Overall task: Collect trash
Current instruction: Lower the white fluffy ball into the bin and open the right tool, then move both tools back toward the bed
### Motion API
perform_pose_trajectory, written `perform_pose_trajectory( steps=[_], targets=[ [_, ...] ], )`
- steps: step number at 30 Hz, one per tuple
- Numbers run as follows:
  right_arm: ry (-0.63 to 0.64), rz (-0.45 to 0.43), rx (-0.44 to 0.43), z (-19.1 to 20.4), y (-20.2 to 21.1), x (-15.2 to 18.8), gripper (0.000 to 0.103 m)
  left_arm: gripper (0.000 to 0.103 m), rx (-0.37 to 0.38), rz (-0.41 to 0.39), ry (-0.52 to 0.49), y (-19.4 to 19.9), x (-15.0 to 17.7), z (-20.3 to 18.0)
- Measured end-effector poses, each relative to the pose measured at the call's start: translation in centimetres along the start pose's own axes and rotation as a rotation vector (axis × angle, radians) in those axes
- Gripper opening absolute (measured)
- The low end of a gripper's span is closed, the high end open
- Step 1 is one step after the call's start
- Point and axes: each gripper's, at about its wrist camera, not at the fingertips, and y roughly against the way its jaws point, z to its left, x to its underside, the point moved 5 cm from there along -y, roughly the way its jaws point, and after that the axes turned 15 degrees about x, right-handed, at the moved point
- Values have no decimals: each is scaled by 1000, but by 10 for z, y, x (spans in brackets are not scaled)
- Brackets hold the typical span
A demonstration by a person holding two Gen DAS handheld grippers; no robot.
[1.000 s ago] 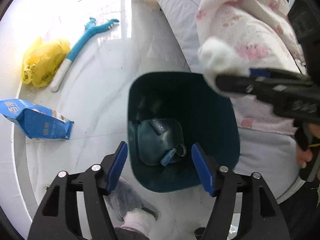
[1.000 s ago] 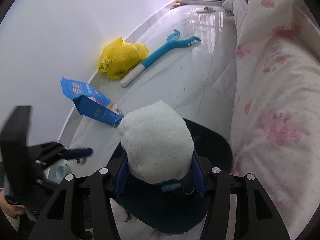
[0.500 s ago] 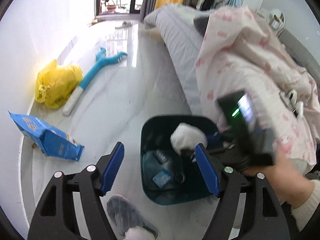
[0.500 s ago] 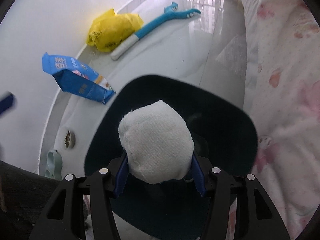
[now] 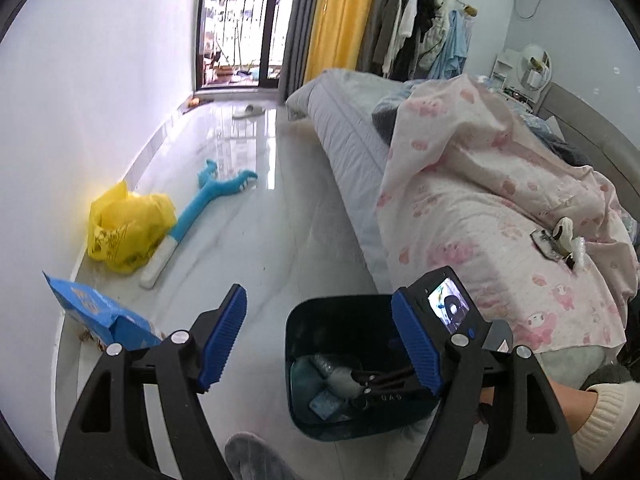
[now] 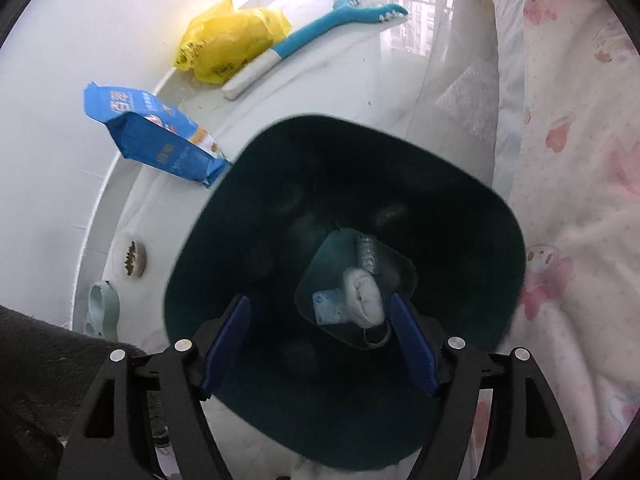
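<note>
A dark teal trash bin (image 6: 460,216) stands on the floor beside the bed; it also shows in the left wrist view (image 5: 308,320). A white cloth wad (image 6: 362,294) lies at the bin's bottom with a blue scrap (image 6: 326,306) and a clear wrapper (image 6: 368,254). My right gripper (image 6: 318,344) is open and empty, held over the bin's mouth. In the left wrist view the right gripper's fingers (image 5: 384,386) reach into the bin. My left gripper (image 5: 320,346) is open and empty, raised above the bin's near side.
A blue snack bag (image 6: 152,136), a yellow plastic bag (image 6: 228,46) and a blue claw-shaped stick (image 6: 320,34) lie along the wall. A small bowl (image 6: 130,258) and a green slipper (image 6: 102,310) sit near the wall. The bed with a pink blanket (image 5: 480,208) is on the right.
My right gripper moved over the bin, opened and let the white cloth wad fall to the bin's bottom. My left gripper rose and tilted up toward the room.
</note>
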Motion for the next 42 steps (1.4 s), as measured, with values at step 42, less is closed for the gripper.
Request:
perform_pose_trajectory(
  steps=[42],
  targets=[
    [-281,-552,180,-223,200,66,79,81,137,-99,-173,-69,-45,-179]
  ],
)
